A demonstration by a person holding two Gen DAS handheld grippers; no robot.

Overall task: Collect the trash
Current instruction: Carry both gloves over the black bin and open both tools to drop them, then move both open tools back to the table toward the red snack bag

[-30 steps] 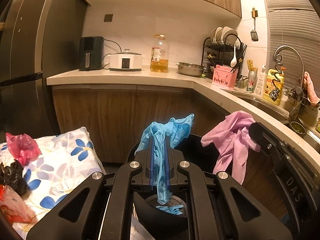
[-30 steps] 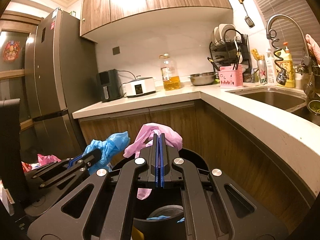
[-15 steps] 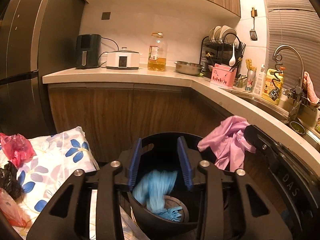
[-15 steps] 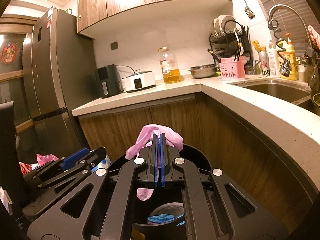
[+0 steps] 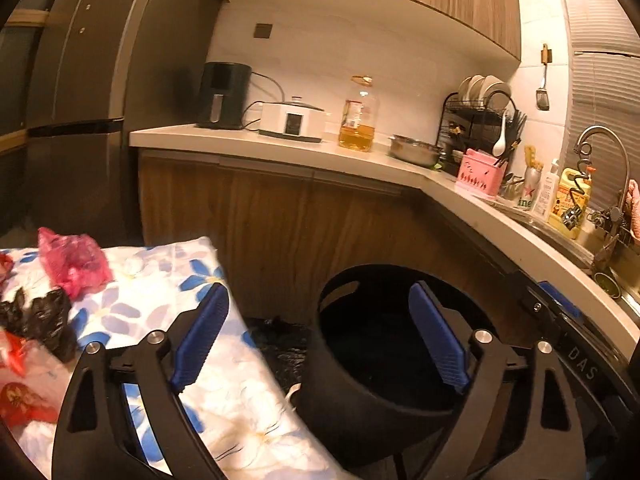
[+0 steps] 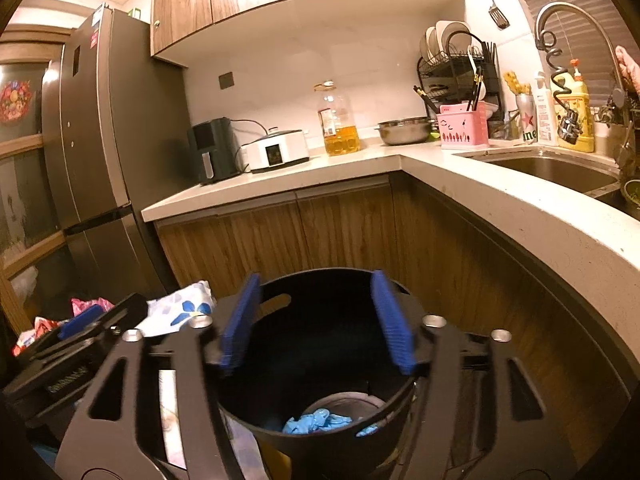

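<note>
— While both grippers tilt slightly downward, how do the jaws stand?
— Left gripper (image 5: 320, 340) and right gripper (image 6: 316, 320) have just been opening, nothing between them.
— Room?
— Right hangs over the black bin (image 6: 320, 420) rim – blue glove (image 6: 316, 422) inside; left straddles bin edge and floral cloth (image 5: 152, 292)

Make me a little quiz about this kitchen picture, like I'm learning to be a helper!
1. True or false: the right gripper is holding a glove.
2. What colour is the glove in the bin?
3. Where does the red bag lie: A) in the sink, B) on the flowered cloth, C) in the bin?

Key: 1 false, its jaws stand open and empty; 2 blue; 3 B.
</note>
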